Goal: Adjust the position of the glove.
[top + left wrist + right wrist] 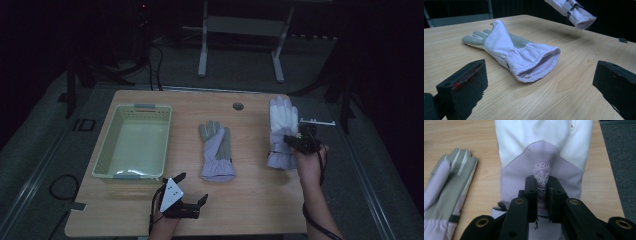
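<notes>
Already pinching right glove (pixel 541 157) at cuff, right gripper (pixel 541 192) nearly closed; soft, light fabric, prob. droops. Left gripper (pixel 186 189) wide, empty.

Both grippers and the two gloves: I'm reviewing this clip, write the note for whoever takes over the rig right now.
Right gripper: shut on the white glove, pinching its fabric near the cuff, cuff end raised off the table.
Left gripper: open, holding nothing, low at the near edge, facing the grey-palmed glove.
That glove lies flat mid-table, cuff opening toward the person.
Basket at left holds nothing.
Done: one glove gripped. Left, if the basket is the goal: likely both gloves still to go in.
</notes>
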`<state>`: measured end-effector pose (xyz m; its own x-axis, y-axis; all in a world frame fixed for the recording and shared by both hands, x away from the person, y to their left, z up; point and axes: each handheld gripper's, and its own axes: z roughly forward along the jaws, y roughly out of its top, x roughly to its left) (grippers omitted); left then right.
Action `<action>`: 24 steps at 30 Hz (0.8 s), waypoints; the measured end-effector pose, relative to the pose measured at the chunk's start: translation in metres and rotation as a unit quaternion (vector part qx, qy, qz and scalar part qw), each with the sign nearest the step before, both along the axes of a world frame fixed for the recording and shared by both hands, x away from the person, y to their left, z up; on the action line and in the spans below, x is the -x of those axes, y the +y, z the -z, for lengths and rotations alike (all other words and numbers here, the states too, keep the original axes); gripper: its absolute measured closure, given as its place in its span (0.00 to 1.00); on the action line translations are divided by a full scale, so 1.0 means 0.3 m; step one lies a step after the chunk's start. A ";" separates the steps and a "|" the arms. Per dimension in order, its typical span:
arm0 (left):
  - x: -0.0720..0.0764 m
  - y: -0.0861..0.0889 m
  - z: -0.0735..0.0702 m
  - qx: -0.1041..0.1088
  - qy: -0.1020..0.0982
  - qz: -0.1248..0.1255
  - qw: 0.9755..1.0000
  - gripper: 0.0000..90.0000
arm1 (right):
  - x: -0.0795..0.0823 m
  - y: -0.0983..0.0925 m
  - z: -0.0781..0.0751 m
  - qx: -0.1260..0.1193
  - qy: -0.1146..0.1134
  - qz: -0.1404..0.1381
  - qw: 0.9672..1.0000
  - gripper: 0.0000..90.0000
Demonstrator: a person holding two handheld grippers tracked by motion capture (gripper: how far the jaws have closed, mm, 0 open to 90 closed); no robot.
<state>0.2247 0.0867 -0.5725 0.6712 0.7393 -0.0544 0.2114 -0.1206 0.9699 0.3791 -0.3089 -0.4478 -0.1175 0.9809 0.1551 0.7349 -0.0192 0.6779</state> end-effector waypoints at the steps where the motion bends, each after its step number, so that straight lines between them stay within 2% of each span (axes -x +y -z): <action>1: 0.000 0.000 0.000 0.000 0.000 0.001 1.000 0.00 | 0.009 -0.001 0.004 -0.002 -0.001 0.002 1.000 0.89; 3: 0.000 0.000 0.000 0.000 0.000 0.000 1.000 0.00 | 0.028 -0.004 0.018 -0.012 0.001 0.003 1.000 0.89; 6: -0.001 -0.001 0.000 -0.001 0.001 0.000 1.000 0.00 | 0.041 0.000 0.046 -0.009 0.001 0.002 1.000 0.89; 9: -0.001 -0.001 0.000 -0.001 0.002 0.000 1.000 0.00 | 0.046 0.022 0.089 0.007 0.000 0.007 1.000 0.89; 10: -0.001 -0.001 0.000 -0.001 0.002 0.000 1.000 0.00 | 0.042 0.029 0.110 0.012 0.005 0.008 1.000 0.89; 12: -0.002 0.000 0.000 0.000 0.003 0.002 1.000 0.00 | 0.034 0.033 0.139 0.003 0.011 0.017 1.000 0.89; 20: -0.003 0.002 0.000 0.002 0.004 0.008 1.000 0.00 | -0.018 0.069 0.247 0.024 0.046 0.016 0.999 0.83; 24: -0.004 0.001 0.000 0.001 0.005 0.009 1.000 0.00 | -0.016 0.079 0.273 0.038 0.036 0.014 0.999 0.77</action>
<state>0.2260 0.0871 -0.5724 0.6832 0.7275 -0.0627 0.2188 -0.1220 0.9681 0.3838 -0.2852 -0.5297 -0.0813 0.9928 0.0880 0.7823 0.0088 0.6229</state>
